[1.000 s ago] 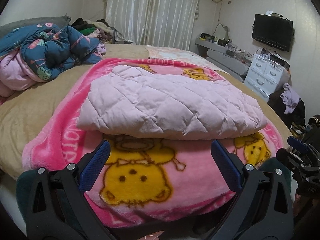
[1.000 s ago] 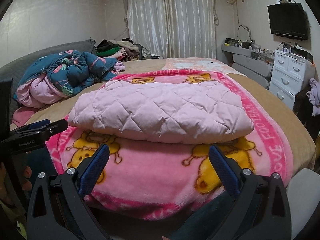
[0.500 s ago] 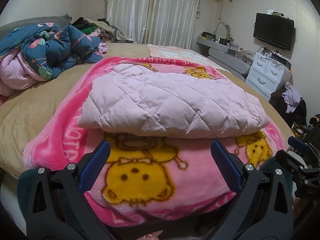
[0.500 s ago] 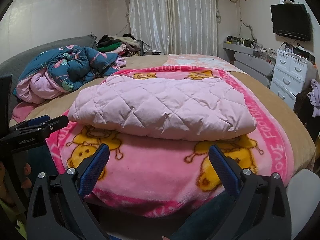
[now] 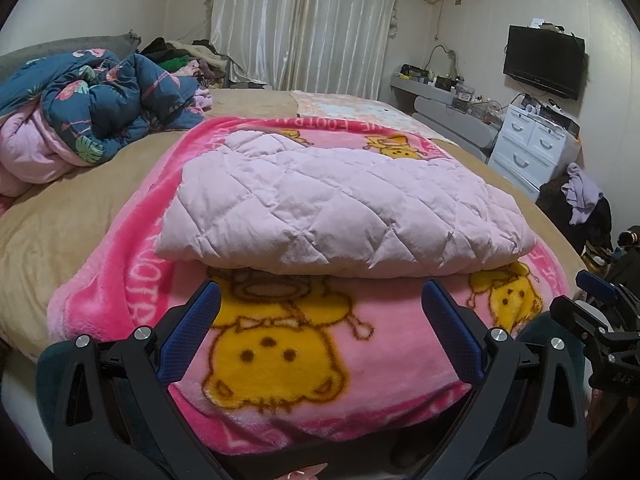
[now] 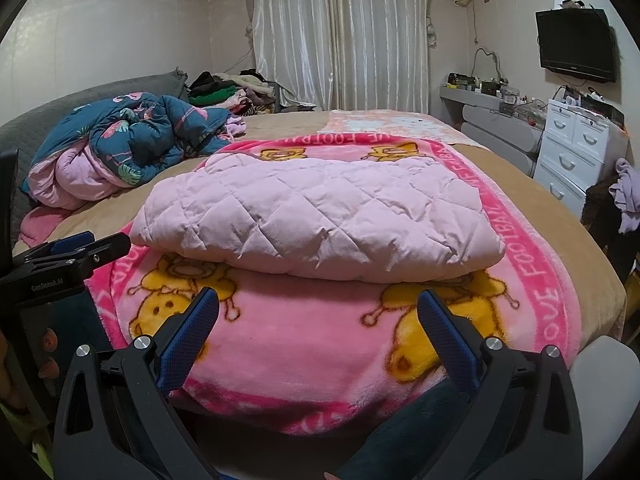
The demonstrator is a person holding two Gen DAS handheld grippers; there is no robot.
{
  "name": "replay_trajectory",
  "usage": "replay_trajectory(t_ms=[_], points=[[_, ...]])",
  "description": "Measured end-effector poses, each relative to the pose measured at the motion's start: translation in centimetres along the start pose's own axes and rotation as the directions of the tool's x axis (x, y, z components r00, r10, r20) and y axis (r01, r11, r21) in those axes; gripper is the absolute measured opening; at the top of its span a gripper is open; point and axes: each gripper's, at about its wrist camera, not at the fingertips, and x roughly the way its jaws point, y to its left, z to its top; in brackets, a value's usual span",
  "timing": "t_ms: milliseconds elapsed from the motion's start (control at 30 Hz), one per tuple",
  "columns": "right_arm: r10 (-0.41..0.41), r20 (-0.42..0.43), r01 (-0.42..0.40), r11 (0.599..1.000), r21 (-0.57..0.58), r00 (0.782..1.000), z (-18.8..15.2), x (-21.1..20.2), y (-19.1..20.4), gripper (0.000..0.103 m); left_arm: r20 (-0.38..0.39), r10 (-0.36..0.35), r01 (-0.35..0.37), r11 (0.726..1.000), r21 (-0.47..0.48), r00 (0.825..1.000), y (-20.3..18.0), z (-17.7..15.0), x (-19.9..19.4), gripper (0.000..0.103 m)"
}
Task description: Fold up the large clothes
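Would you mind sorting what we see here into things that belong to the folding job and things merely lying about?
Job:
- folded pink quilted garment
- left gripper, open
- right gripper, open

Lying about:
- pink cartoon blanket under the garment
- blue floral duvet
- clothes pile
- television
- white drawers

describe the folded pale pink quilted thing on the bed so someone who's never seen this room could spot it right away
Start at the big bed with the tan cover, then find the bright pink cartoon blanket spread across its near end. The quilted garment lies folded on top of that blanket. It is plain pale pink with diamond stitching and puffy, unlike the printed blanket beneath or the rumpled navy floral duvet further left.
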Motion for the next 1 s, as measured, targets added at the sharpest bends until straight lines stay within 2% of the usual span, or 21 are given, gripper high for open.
replay_trajectory(t_ms=[1000], points=[[-0.002, 0.004, 0.002, 1.000, 0.000, 1.000, 0.13, -0.13, -0.20, 0.099, -0.004, -0.003, 0.003, 1.000, -0.004, 1.000, 0.07, 0.13, -0.09, 0.094]])
